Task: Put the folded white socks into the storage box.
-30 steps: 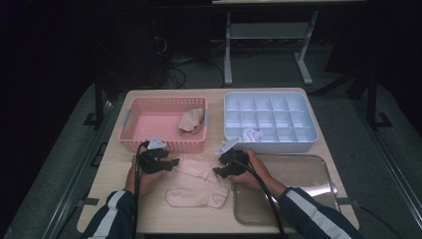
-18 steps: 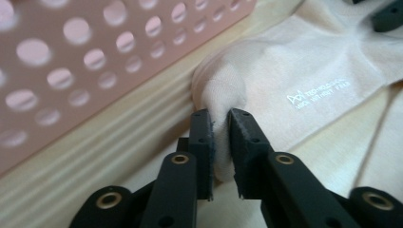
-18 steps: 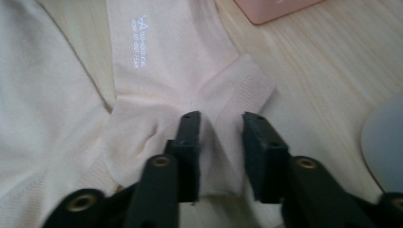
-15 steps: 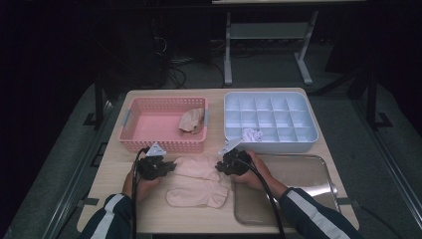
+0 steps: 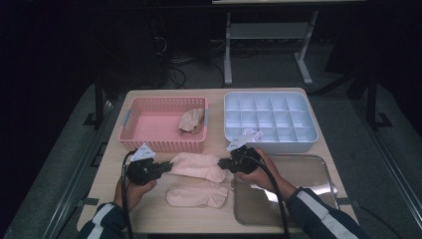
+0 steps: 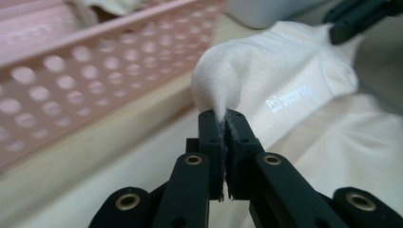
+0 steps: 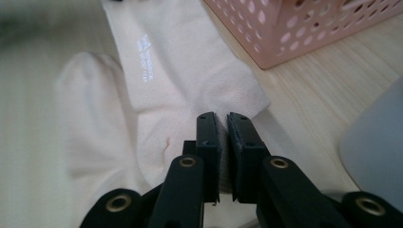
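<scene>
Pale cloth is hiding the tip of each gripper in the high view, so there the grip is hard to make out. The left gripper (image 5: 160,168) is pinching one end of the upper sock (image 5: 196,166), its jaws having just closed on a fold. The right gripper (image 5: 225,164) is clamping the other end, jaws likewise just closed. A second sock (image 5: 196,196) is lying just below both grippers on the wooden table (image 5: 154,211). The room behind is dark.
</scene>
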Motion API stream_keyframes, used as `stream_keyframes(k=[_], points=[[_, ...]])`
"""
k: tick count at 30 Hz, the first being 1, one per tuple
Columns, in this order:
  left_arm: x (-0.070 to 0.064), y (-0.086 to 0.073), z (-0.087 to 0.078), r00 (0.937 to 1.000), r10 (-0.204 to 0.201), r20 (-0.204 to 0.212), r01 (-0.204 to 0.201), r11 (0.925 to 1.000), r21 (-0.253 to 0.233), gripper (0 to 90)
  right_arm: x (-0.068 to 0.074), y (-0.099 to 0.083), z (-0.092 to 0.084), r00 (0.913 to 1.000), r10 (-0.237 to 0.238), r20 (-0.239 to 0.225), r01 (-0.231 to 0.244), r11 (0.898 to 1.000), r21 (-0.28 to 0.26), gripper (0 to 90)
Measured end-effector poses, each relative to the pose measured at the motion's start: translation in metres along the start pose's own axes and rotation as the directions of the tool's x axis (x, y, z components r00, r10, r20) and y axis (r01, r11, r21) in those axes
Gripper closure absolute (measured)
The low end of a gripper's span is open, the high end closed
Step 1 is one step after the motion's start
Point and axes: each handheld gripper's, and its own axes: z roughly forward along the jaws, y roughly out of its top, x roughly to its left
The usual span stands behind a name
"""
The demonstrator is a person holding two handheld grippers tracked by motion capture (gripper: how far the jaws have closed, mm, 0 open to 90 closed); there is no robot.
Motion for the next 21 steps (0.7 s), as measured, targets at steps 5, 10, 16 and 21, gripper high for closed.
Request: stream_keyframes(k=[5,10,16,21], points=[[-0.025,-0.016,-0.021,0.9997,0.006,0.025,-0.007,0.9999,0.014,86.8,0.021,-0.005,-0.016,0.9990,-0.003,-0.045,0.003,1.000,0.009,83.0],[-0.043,-0.044,-0.015,0.9994,0.033,-0.003,-0.033,0.9926,0.117,86.6,0.039,-0.018,-0.004,0.9971,-0.027,-0.071,0.034,0.995,0.096,82.8],[-0.051,-0.057,0.000,0.9978,0.067,-0.008,-0.063,0.9775,0.201,85.8,0.038,-0.027,0.016,0.9981,-0.031,-0.053,0.040,0.985,0.167,80.0],[-0.043,-0.059,-0.005,0.9974,0.038,-0.062,-0.026,0.9825,0.185,72.5,0.039,-0.031,0.022,0.9961,-0.079,-0.040,0.085,0.981,0.172,70.3]])
